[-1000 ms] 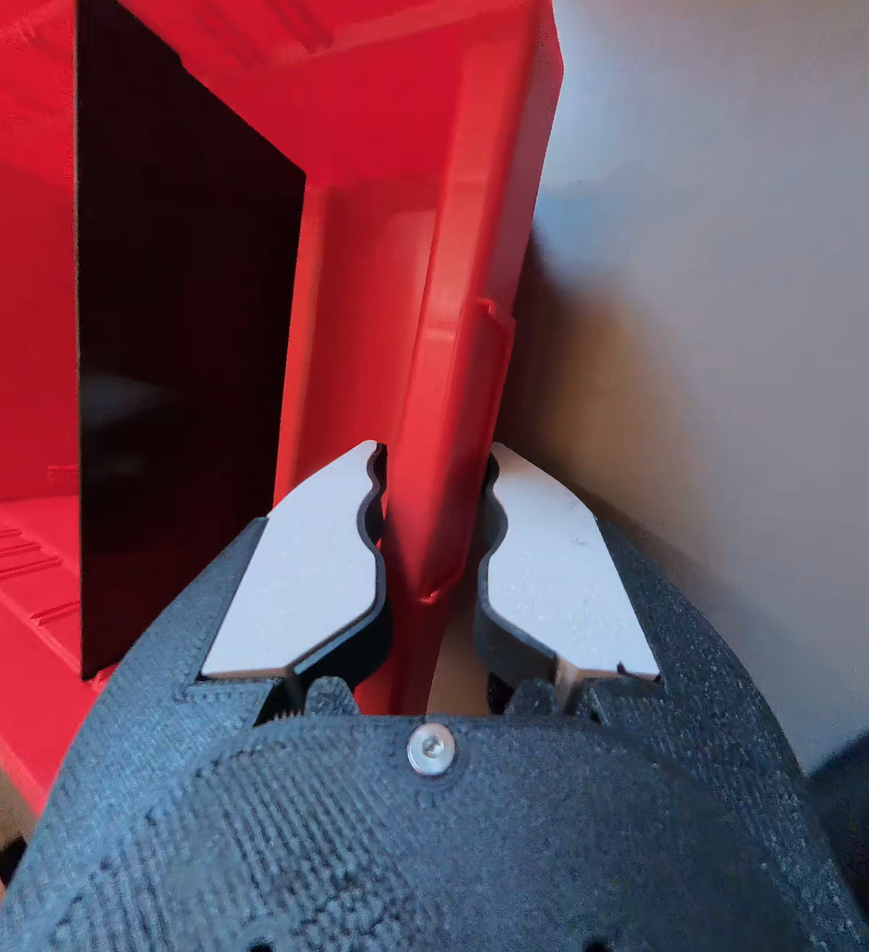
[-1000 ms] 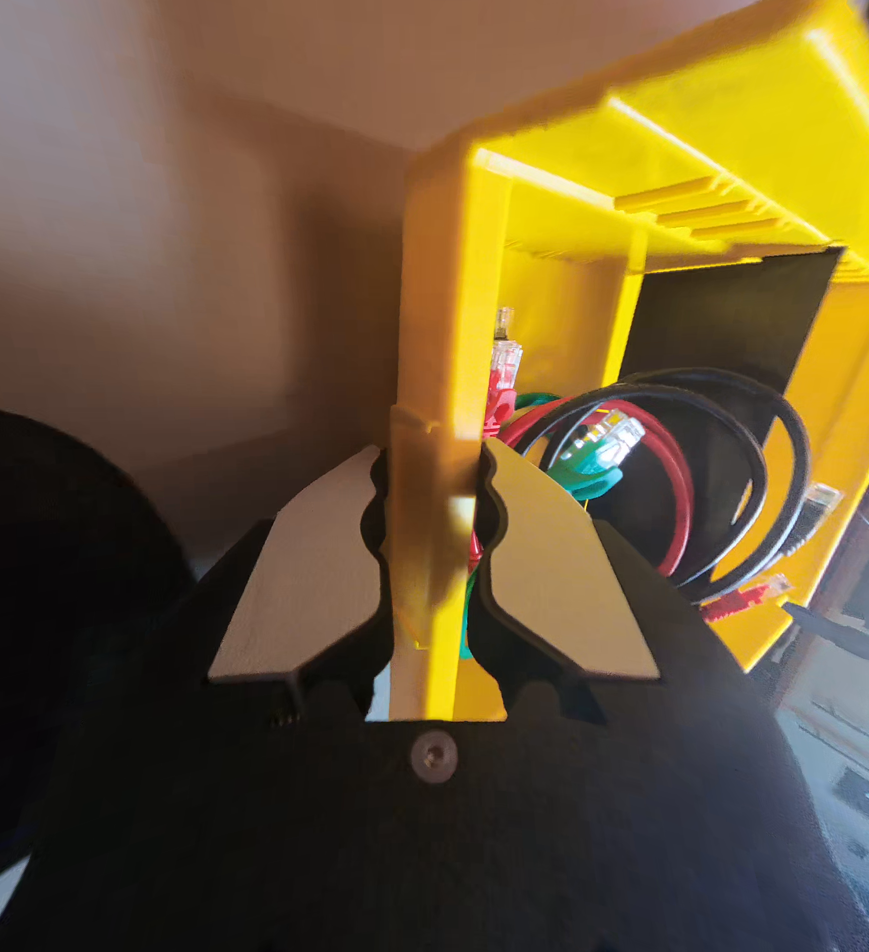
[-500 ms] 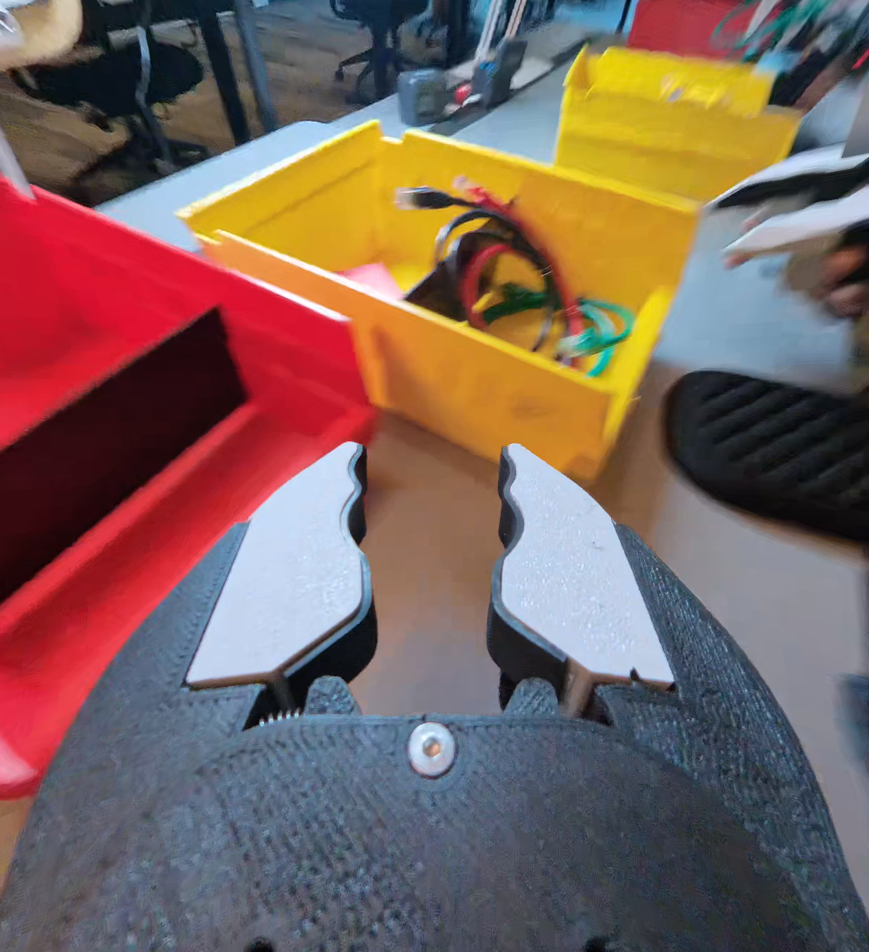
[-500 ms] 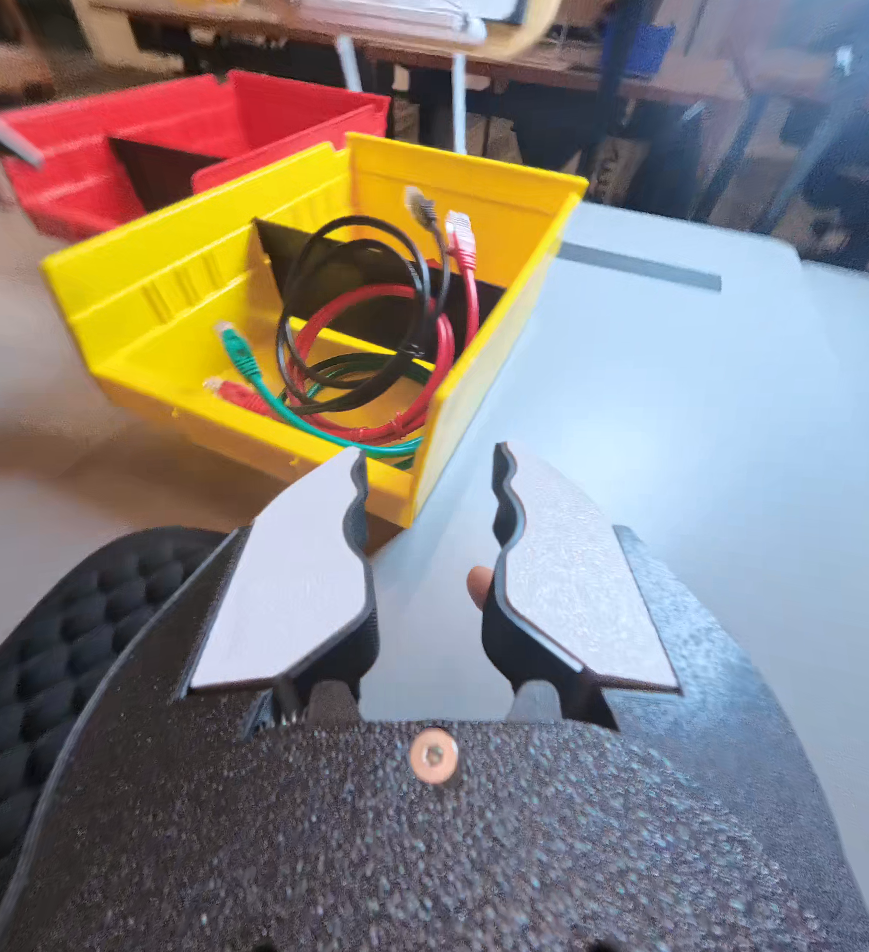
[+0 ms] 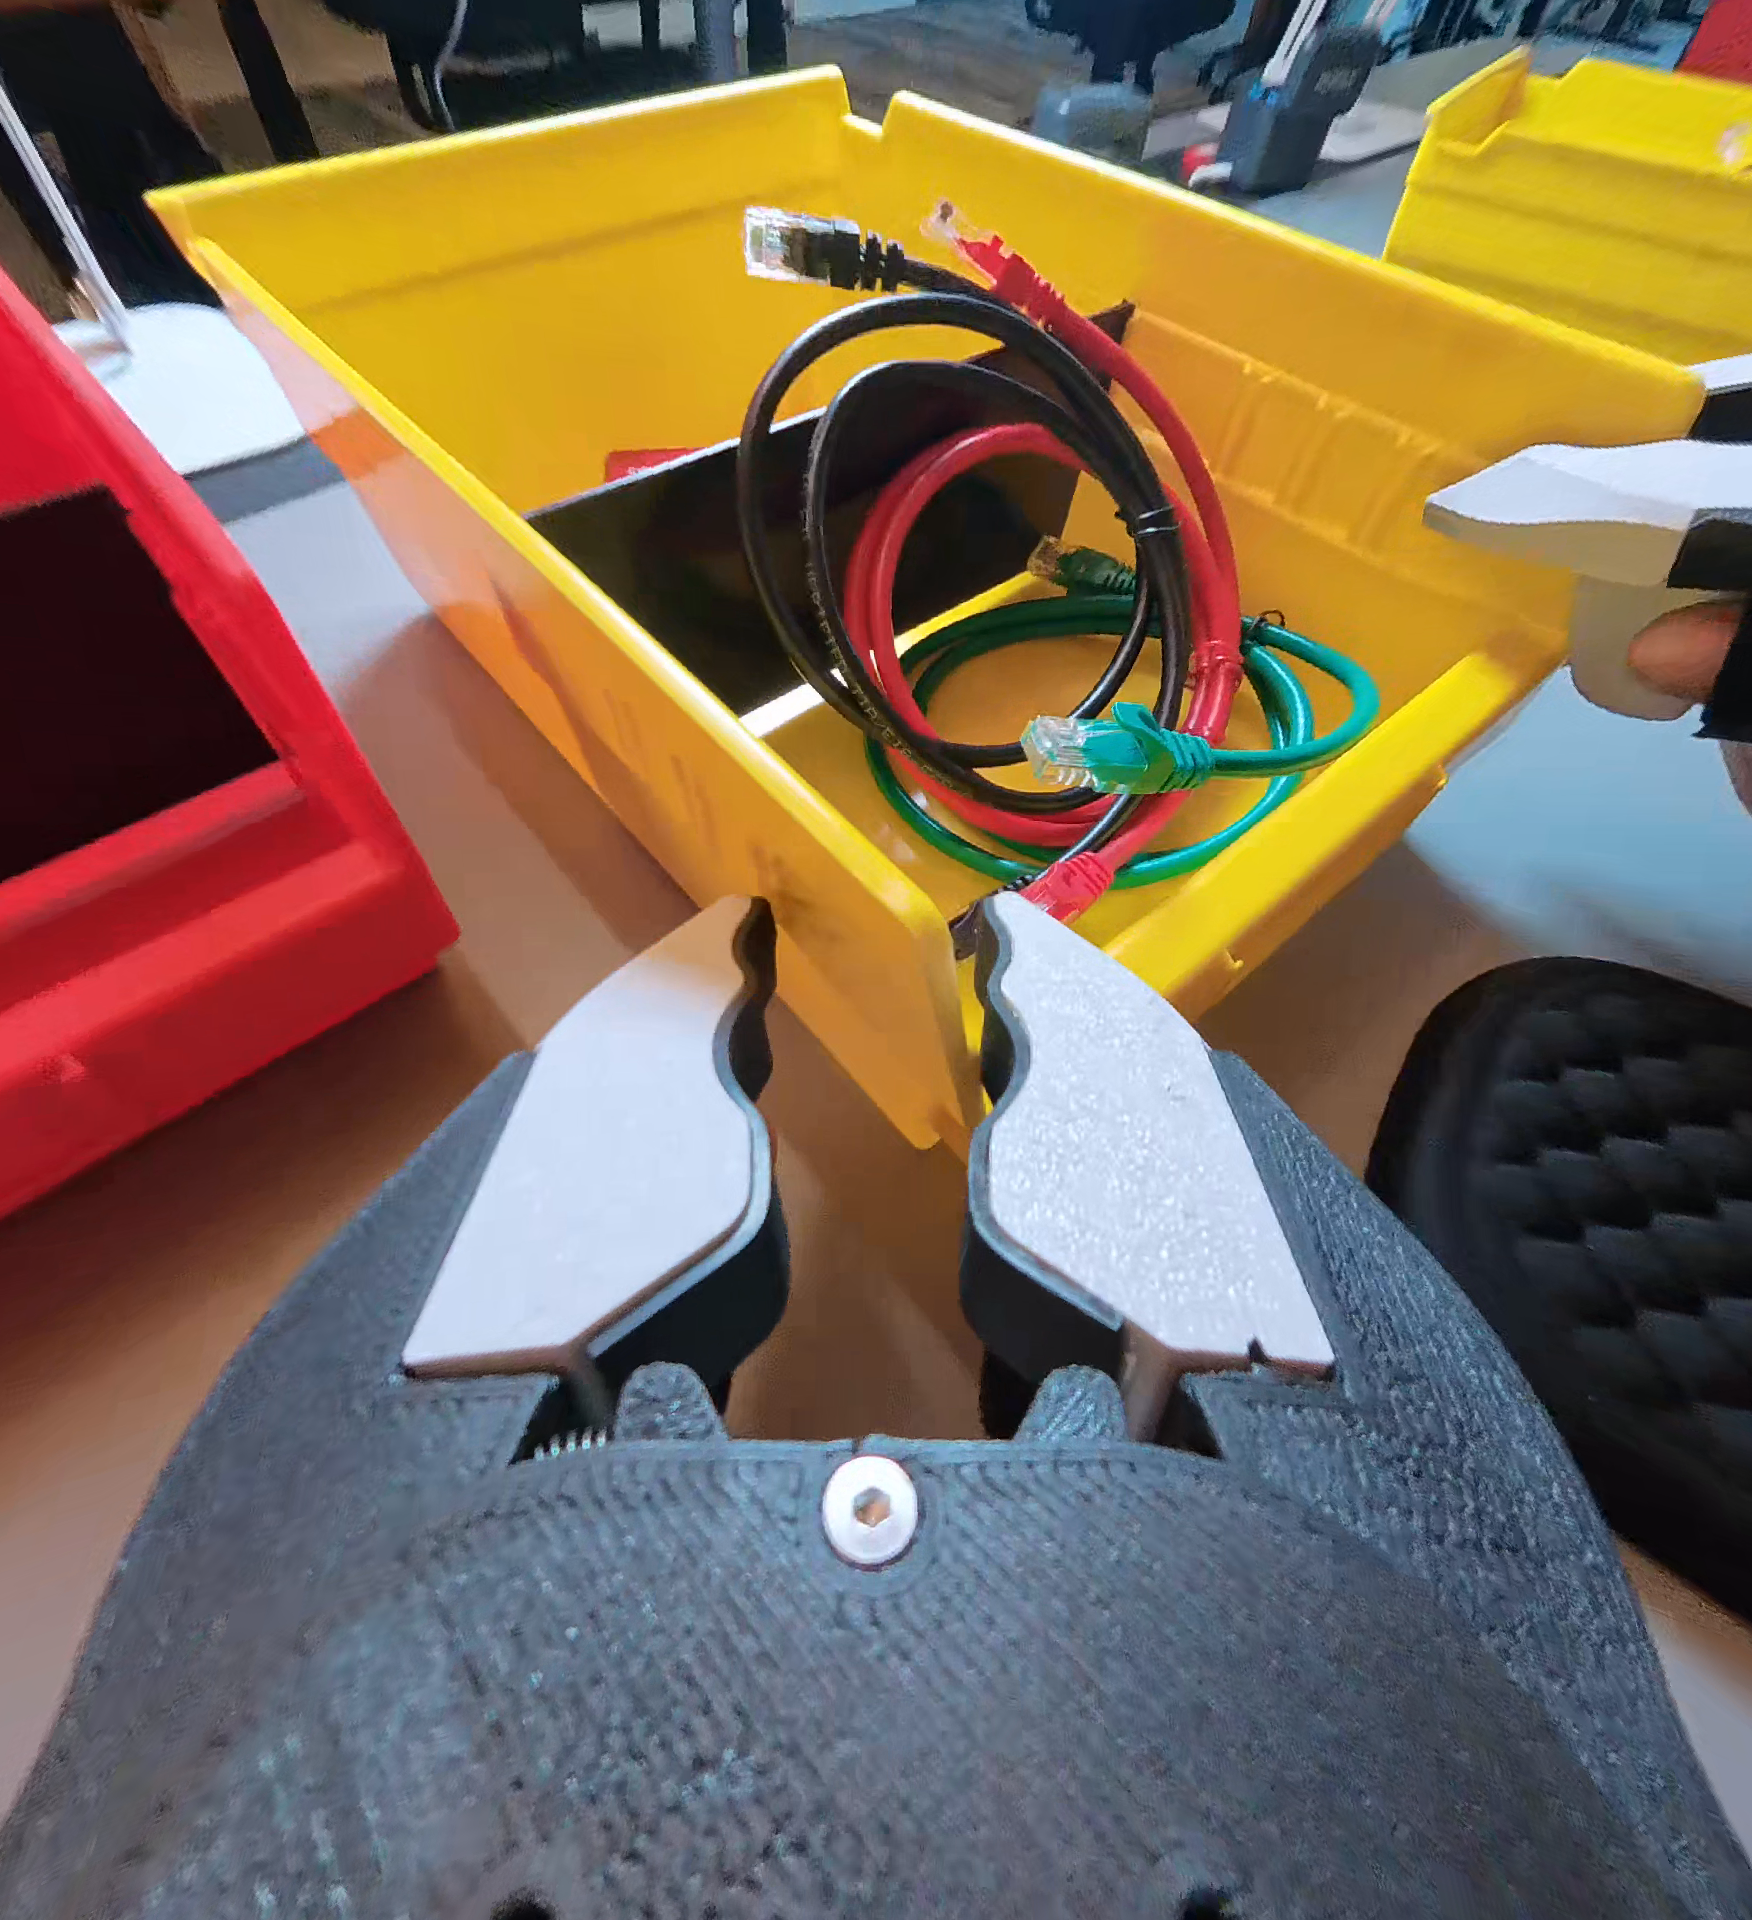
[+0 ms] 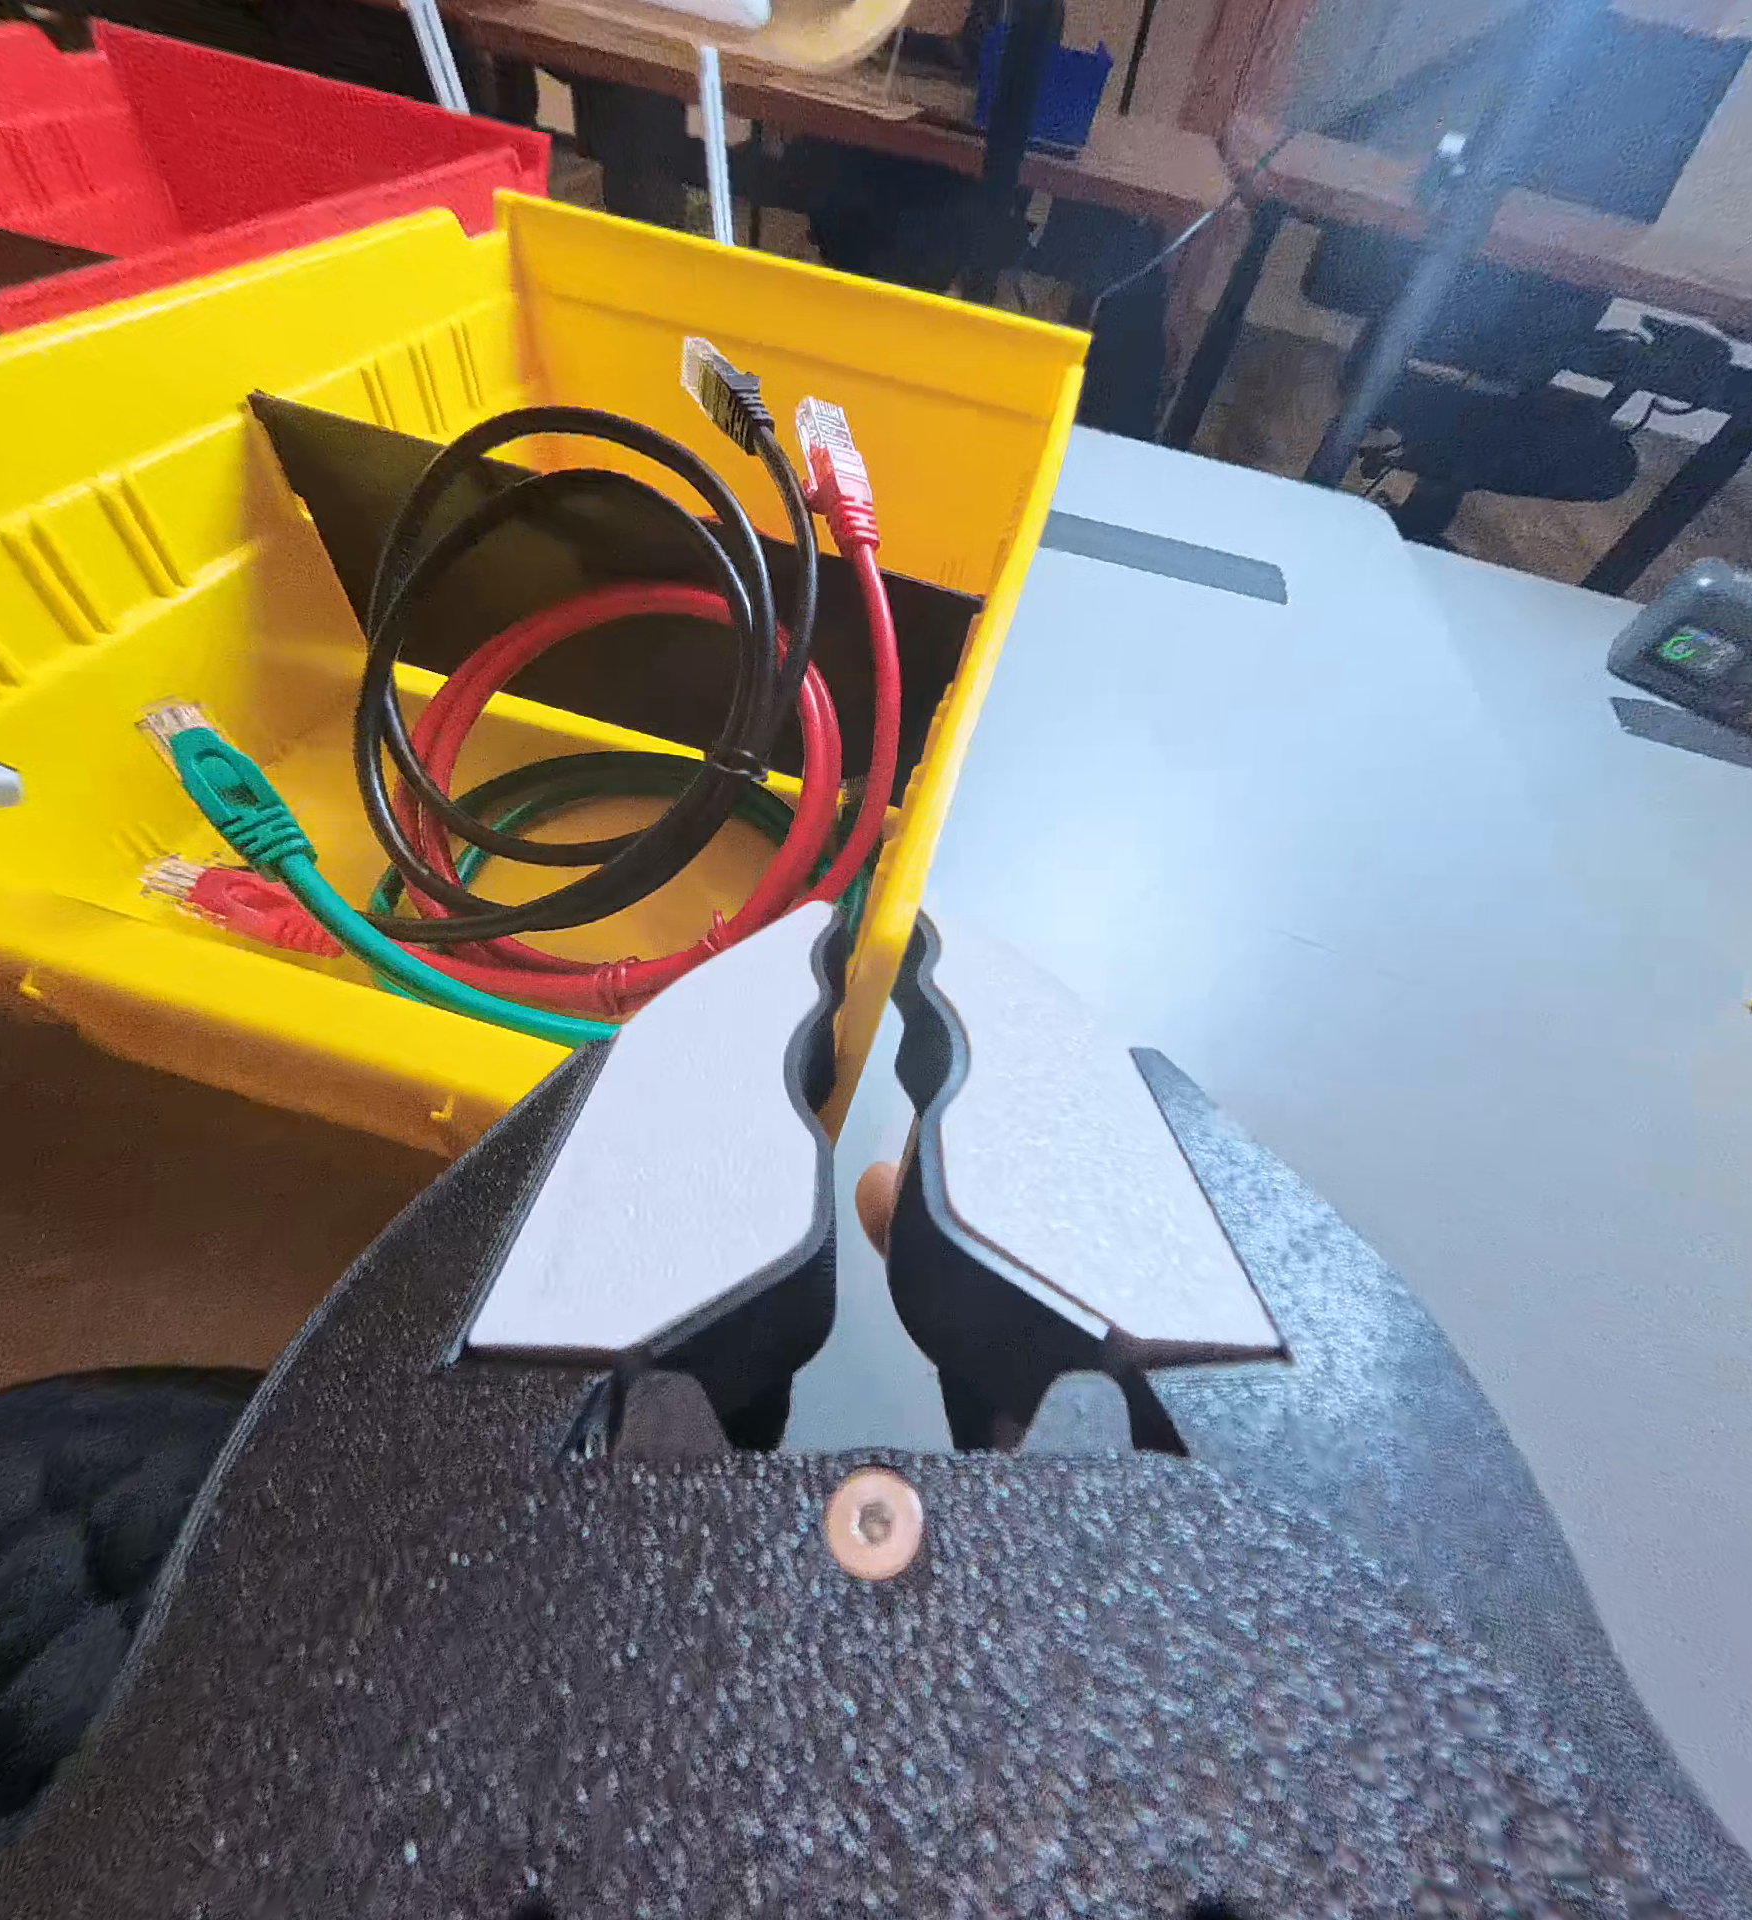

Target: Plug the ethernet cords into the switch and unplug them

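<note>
Left wrist view showed our left gripper [image 5: 867,925] parted wide astride the near corner wall of the yellow bin [image 5: 560,312]. Our right gripper [image 6: 877,925] straddled the bin's other side wall, jaws narrowly apart; whether they pinched it, we could not tell. Black, red and green ethernet cords [image 5: 1017,623] lay coiled inside.

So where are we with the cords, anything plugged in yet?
Nothing is plugged in. The black, red and green cords lie coiled in the yellow bin, plugs loose. Both claws straddle a bin wall: left claw at a near corner, right claw on a side wall; neither holds a cord. No switch is in view, so all plugging and unplugging remains.
</note>
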`<state>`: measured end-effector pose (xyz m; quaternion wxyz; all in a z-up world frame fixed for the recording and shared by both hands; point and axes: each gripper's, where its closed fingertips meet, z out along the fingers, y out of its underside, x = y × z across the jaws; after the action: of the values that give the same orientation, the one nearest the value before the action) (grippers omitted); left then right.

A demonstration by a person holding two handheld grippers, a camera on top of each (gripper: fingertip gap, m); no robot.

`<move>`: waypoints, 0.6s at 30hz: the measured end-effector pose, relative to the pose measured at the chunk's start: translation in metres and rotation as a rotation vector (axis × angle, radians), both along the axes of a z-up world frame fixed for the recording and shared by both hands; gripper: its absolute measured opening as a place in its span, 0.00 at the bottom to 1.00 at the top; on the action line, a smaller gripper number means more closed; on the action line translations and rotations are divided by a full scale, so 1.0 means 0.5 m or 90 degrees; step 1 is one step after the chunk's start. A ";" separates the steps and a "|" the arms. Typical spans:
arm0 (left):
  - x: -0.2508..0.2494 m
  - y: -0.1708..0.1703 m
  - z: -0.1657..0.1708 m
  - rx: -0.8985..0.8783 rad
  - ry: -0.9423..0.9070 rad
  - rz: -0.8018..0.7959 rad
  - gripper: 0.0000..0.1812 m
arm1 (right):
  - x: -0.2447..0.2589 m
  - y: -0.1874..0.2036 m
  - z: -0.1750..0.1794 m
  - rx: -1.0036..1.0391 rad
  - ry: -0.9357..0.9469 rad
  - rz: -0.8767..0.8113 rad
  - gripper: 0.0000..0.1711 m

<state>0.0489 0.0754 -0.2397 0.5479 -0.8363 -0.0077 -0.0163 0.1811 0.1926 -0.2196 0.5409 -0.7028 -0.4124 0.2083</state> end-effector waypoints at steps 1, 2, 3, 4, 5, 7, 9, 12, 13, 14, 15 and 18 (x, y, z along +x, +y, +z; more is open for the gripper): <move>-0.001 -0.007 0.016 0.018 0.012 0.001 0.20 | 0.003 -0.012 0.016 0.019 0.002 -0.006 0.04; -0.005 -0.015 0.039 0.039 0.032 0.006 0.18 | 0.006 -0.024 0.038 0.041 0.009 -0.010 0.04; -0.011 -0.024 0.067 0.060 0.055 0.010 0.16 | 0.005 -0.038 0.067 0.062 0.020 -0.010 0.05; -0.017 -0.035 0.098 0.076 0.076 0.014 0.16 | 0.002 -0.053 0.100 0.082 0.030 -0.005 0.05; -0.026 -0.049 0.133 0.096 0.086 0.020 0.15 | -0.005 -0.069 0.135 0.104 0.040 0.003 0.06; -0.054 -0.088 0.203 0.133 0.110 0.047 0.14 | -0.034 -0.106 0.210 0.135 0.070 0.033 0.06; -0.096 -0.139 0.265 0.162 0.137 0.090 0.13 | -0.081 -0.148 0.279 0.168 0.095 0.068 0.06; -0.186 -0.239 0.334 0.176 0.178 0.174 0.11 | -0.187 -0.225 0.356 0.186 0.124 0.134 0.06; -0.221 -0.276 0.347 0.166 0.189 0.203 0.11 | -0.230 -0.255 0.372 0.186 0.132 0.162 0.06; -0.257 -0.316 0.358 0.157 0.197 0.233 0.10 | -0.275 -0.285 0.382 0.182 0.137 0.190 0.06; -0.293 -0.358 0.367 0.152 0.202 0.262 0.10 | -0.321 -0.316 0.387 0.173 0.140 0.219 0.06; -0.392 -0.481 0.363 0.108 0.219 0.339 0.10 | -0.455 -0.411 0.369 0.151 0.131 0.297 0.07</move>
<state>-0.1469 -0.1653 -0.0582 0.5939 -0.7467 -0.1321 0.2688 -0.0464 -0.0130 -0.0349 0.5958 -0.4960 -0.5273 0.3478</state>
